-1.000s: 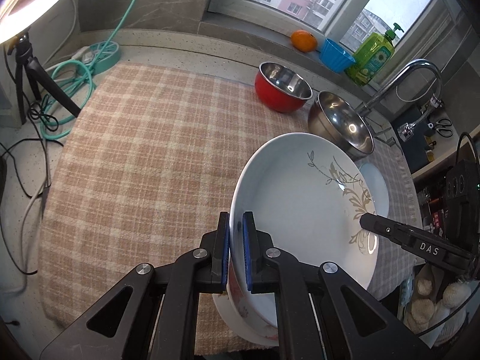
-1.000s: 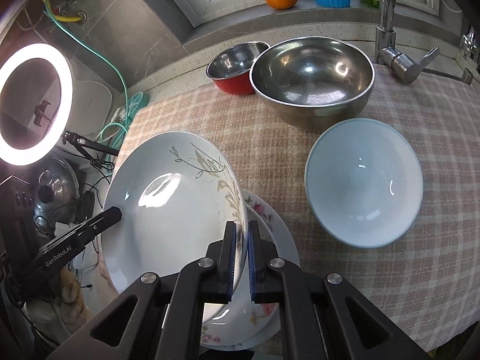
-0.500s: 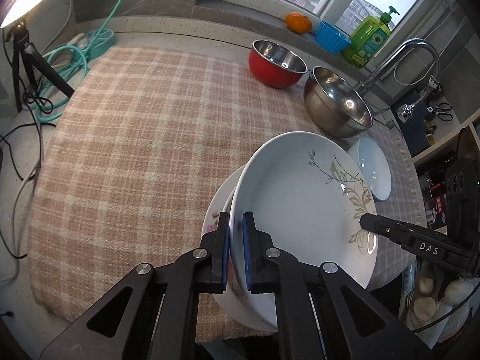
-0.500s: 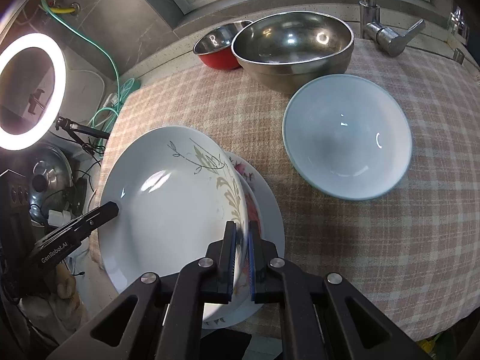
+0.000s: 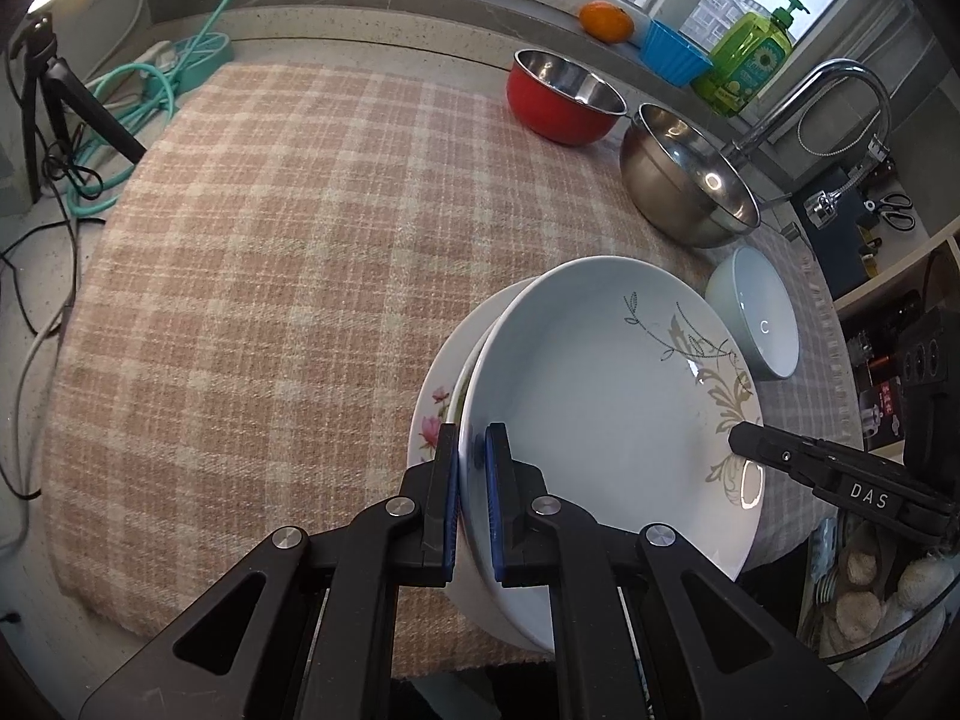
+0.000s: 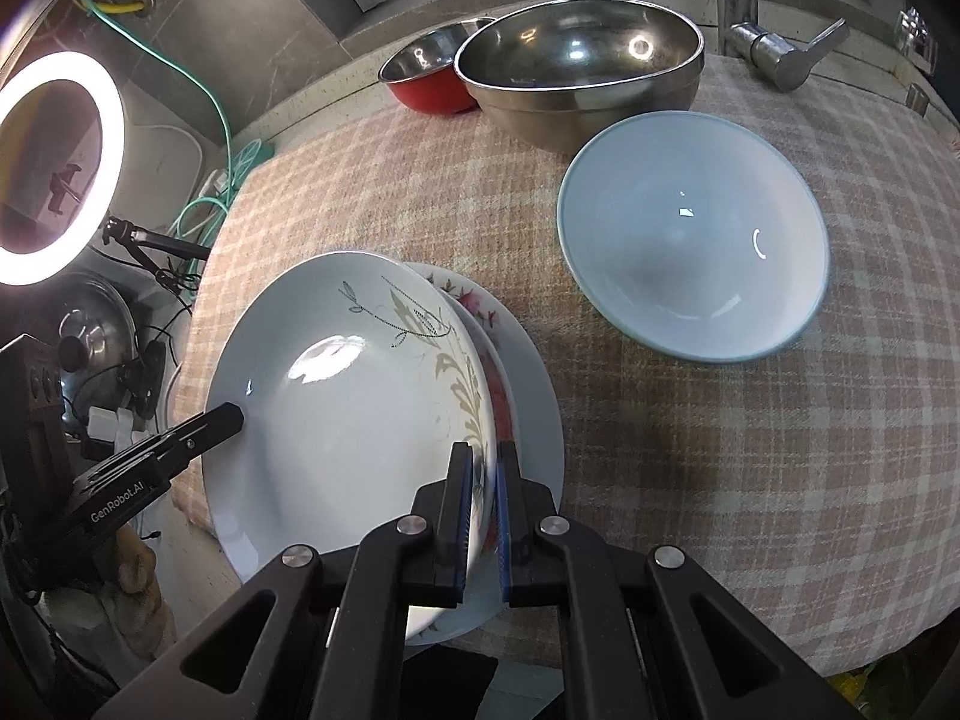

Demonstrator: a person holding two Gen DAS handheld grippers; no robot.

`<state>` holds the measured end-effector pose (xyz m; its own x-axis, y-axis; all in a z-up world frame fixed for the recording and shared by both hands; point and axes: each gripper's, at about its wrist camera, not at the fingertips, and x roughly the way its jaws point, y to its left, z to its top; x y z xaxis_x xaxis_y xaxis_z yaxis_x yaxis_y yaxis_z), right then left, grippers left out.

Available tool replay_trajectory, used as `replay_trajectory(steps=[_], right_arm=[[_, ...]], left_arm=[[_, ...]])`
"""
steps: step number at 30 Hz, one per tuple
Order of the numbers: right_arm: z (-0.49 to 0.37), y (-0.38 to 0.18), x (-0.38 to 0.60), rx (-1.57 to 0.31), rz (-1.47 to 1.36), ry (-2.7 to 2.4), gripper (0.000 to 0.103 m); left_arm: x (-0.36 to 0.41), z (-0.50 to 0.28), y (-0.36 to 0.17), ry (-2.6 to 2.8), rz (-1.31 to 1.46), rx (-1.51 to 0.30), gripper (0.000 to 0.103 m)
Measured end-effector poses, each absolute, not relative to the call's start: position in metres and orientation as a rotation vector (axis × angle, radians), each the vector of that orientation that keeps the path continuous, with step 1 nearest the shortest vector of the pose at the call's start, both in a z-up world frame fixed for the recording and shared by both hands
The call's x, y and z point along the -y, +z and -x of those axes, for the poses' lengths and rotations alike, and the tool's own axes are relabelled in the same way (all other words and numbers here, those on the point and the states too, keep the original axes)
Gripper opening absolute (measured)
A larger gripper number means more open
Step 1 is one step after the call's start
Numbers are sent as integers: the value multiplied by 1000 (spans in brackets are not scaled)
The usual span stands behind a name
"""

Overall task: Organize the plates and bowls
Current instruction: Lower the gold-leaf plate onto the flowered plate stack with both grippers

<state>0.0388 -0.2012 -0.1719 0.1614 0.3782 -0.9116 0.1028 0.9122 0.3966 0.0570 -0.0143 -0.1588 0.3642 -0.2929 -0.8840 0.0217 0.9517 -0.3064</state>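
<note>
A white deep plate with a leaf pattern (image 5: pixel 600 396) (image 6: pixel 354 396) is held by both grippers at opposite rims, tilted, just over a flower-patterned plate (image 5: pixel 433 414) (image 6: pixel 528 396) lying on the checked cloth. My left gripper (image 5: pixel 471 492) is shut on its near rim. My right gripper (image 6: pixel 483 504) is shut on the other rim. A pale blue bowl (image 5: pixel 759 324) (image 6: pixel 696 234) sits upright to the right. A steel bowl (image 5: pixel 684 180) (image 6: pixel 582 72) and a red bowl (image 5: pixel 564 99) (image 6: pixel 429 75) stand behind.
The checked cloth (image 5: pixel 270 252) covers the counter. A faucet (image 5: pixel 840 96) (image 6: pixel 768 42), green soap bottle (image 5: pixel 750 60), blue cup (image 5: pixel 675 57) and orange (image 5: pixel 606 21) line the back. A ring light (image 6: pixel 54 162) and cables (image 5: pixel 150 84) lie at the left.
Both grippers have carried the leaf plate down and forward over the flower plate. The plates and bowls now look farther away and lower in both views.
</note>
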Motion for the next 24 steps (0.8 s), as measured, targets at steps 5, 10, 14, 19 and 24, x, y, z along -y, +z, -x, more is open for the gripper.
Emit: replay_trajectory(steps=[5, 10, 14, 19, 24], right_arm=[[-40, -174, 198, -1410, -406, 209, 7], [-41, -176, 196, -1415, -398, 215, 7], [-41, -177, 195, -1418, -394, 217, 7], [-41, -177, 195, -1418, -397, 219, 7], [-42, -177, 192, -1416, -386, 226, 9]], left_arm=[[14, -58, -160, -203, 259, -1185, 6], [13, -57, -160, -198, 253, -1186, 7], [12, -58, -162, -198, 255, -1196, 7], [12, -58, -163, -201, 254, -1196, 7], [12, -59, -163, -204, 251, -1198, 7]])
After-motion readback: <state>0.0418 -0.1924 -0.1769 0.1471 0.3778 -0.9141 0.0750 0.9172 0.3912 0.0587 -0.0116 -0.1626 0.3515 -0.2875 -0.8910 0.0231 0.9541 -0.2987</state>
